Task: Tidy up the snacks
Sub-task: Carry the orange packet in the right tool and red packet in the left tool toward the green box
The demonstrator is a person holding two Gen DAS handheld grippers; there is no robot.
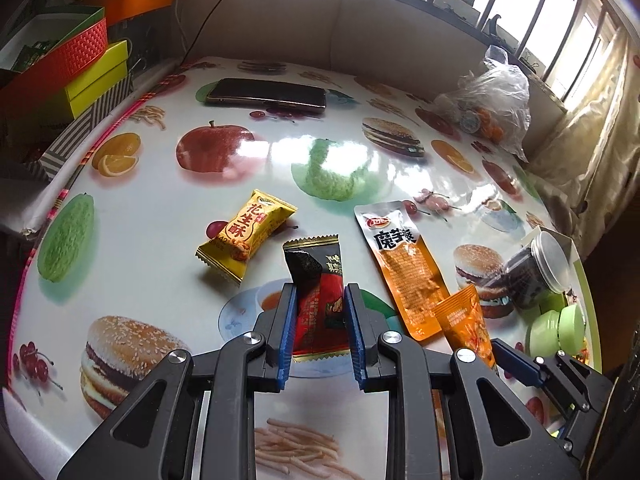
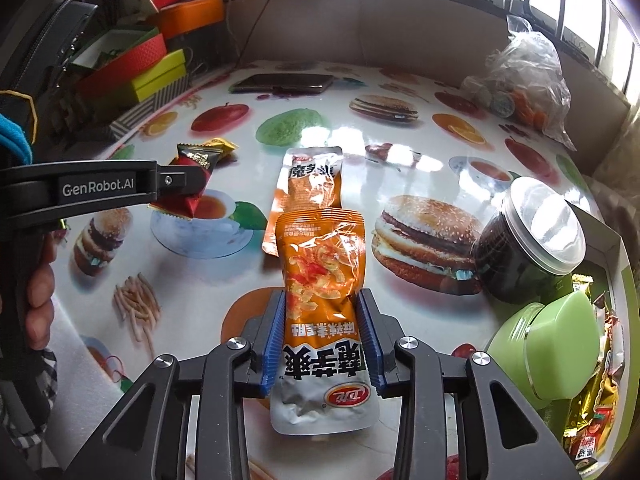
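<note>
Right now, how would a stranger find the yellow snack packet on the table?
Find the table printed with food pictures. Near its middle, left of the long orange pouch, lies the yellow packet. It alone is yellow with red characters, and no gripper holds it.

Black grippers [image 1: 320, 300], blue ribbed fingers [image 2: 274, 340], perhaps a checked sleeve.

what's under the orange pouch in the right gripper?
The orange pouch overlaps the near end of a longer orange packet lying on the table. That covered end can't be seen.
</note>
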